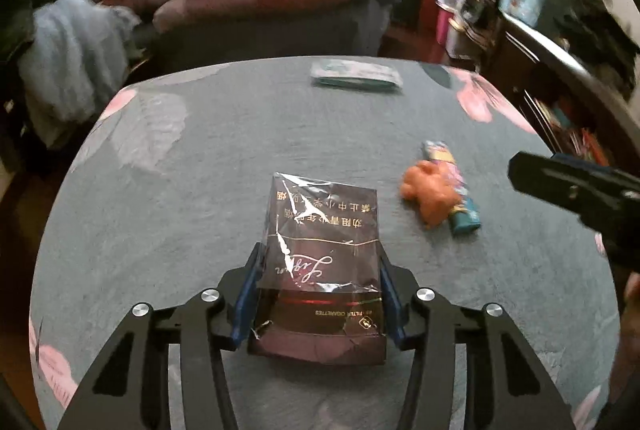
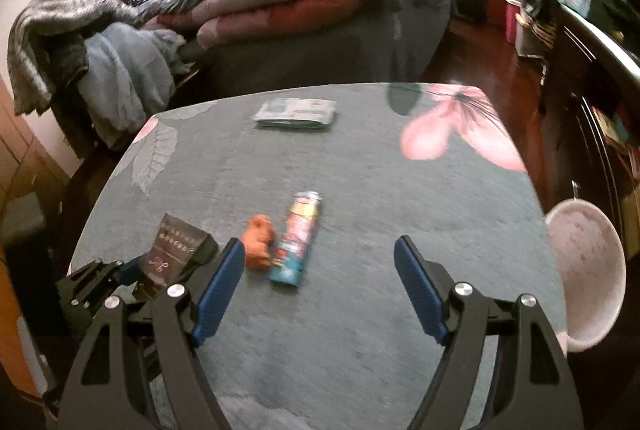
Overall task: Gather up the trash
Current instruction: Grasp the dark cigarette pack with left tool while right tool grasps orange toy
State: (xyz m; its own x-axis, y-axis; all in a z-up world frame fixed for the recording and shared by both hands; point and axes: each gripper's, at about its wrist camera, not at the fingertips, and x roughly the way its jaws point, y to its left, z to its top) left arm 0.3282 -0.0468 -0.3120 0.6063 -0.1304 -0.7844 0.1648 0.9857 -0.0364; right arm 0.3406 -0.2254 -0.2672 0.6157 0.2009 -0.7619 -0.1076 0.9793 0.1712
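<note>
My left gripper (image 1: 320, 294) pinches dark maroon cellophane-wrapped cigarette pack (image 1: 320, 254) between blue pads, pack on grey flowered tablecloth (image 1: 200, 190). My right gripper (image 2: 320, 286) spread, empty, orange crumpled wrapper (image 2: 260, 246) just beyond left pad.

The dark maroon cigarette pack (image 1: 320, 262) wears torn, glossy clear film. The desk (image 1: 200, 198) carries matt grey-green cloth with pink flowers. At 2 o'clock from the pack, the crumpled orange wrapper (image 1: 430, 190) looks papery, the printed teal tube (image 1: 460, 198) shiny.
</note>
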